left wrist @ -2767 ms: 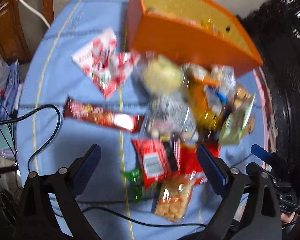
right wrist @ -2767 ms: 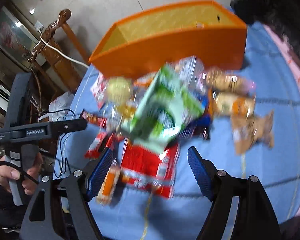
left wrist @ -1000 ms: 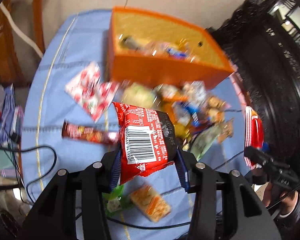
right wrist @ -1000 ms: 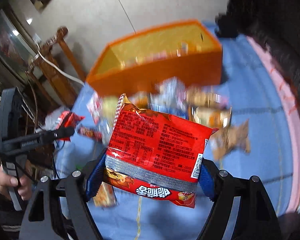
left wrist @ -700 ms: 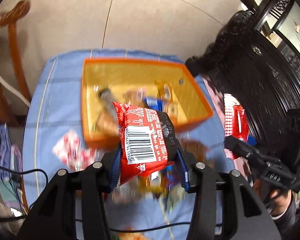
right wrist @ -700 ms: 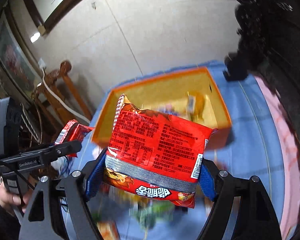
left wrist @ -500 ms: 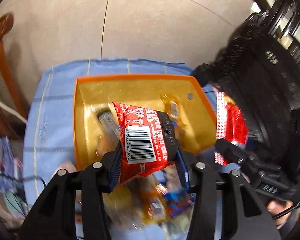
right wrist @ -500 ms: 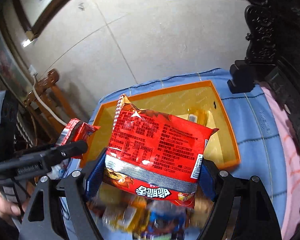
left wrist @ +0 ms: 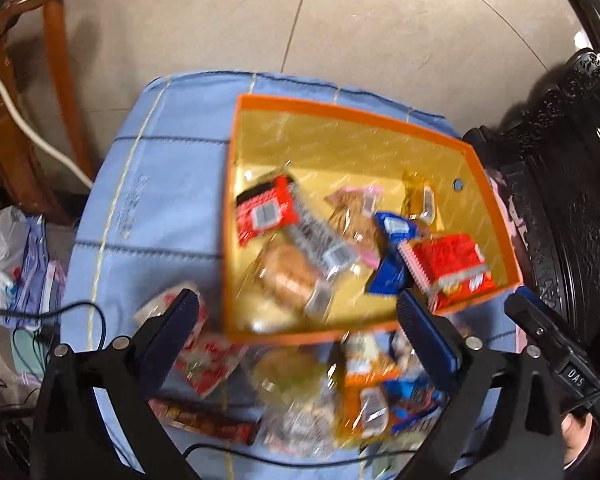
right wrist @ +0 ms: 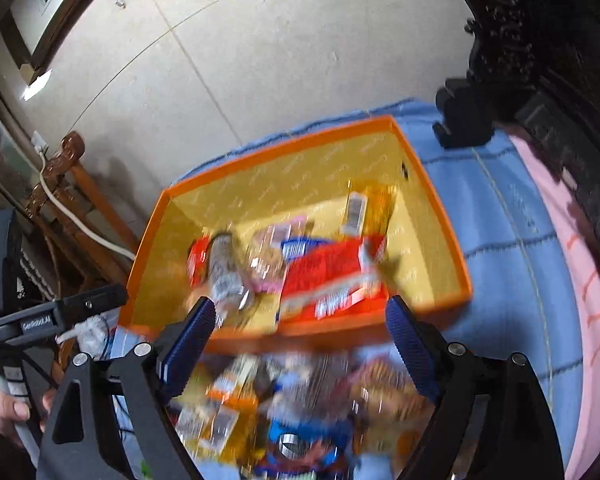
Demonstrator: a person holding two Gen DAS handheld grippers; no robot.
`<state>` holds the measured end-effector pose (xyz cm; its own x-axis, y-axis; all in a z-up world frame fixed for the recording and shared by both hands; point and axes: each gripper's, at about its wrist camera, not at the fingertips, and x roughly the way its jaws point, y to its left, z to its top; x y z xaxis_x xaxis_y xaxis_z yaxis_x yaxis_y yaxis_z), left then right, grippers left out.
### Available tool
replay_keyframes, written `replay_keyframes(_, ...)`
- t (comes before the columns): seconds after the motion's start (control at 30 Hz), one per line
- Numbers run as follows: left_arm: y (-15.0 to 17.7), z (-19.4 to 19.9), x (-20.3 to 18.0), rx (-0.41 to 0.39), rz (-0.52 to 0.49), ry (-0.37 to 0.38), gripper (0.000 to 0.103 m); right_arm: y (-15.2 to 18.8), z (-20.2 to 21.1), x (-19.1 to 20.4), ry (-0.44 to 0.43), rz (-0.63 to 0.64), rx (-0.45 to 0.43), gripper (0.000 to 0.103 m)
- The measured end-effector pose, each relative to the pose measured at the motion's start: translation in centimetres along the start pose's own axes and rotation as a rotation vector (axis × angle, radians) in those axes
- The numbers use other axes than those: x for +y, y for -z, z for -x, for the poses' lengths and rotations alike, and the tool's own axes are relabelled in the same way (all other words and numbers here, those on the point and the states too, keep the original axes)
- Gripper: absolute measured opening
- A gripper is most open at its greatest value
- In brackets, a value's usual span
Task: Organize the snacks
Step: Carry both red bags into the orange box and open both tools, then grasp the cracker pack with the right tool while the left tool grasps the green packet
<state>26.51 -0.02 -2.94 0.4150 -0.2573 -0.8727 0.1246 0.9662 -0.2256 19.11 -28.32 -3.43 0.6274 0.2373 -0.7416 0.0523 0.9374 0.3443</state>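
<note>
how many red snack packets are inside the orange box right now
2. A small red packet lies at the left end of the orange box; a larger red packet lies at the right end, near the front wall. Others may be hidden under the pile.

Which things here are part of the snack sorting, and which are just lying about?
Part of the job:
- orange box
- red packets in it
- loose snack pile on the blue cloth
- left gripper and right gripper, jaws opening, nothing between them

Lying about:
- wooden chair
- white cable
- plastic bag
- black carved furniture
</note>
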Motion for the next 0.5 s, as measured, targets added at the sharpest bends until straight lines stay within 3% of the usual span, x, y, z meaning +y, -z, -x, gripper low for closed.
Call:
replay_keyframes(0.27,8.8,1.6,2.7,0.08,-0.042,-0.014,0.097,7.0,3.3,1.9,-0.027,0.055,0.059,0.089)
replay_keyframes(0.5,16.4,1.0,5.7,0.211,-0.094,-0.055,0.097,14.4,4.1,4.9,-0.078,0.126,0.156,0.089)
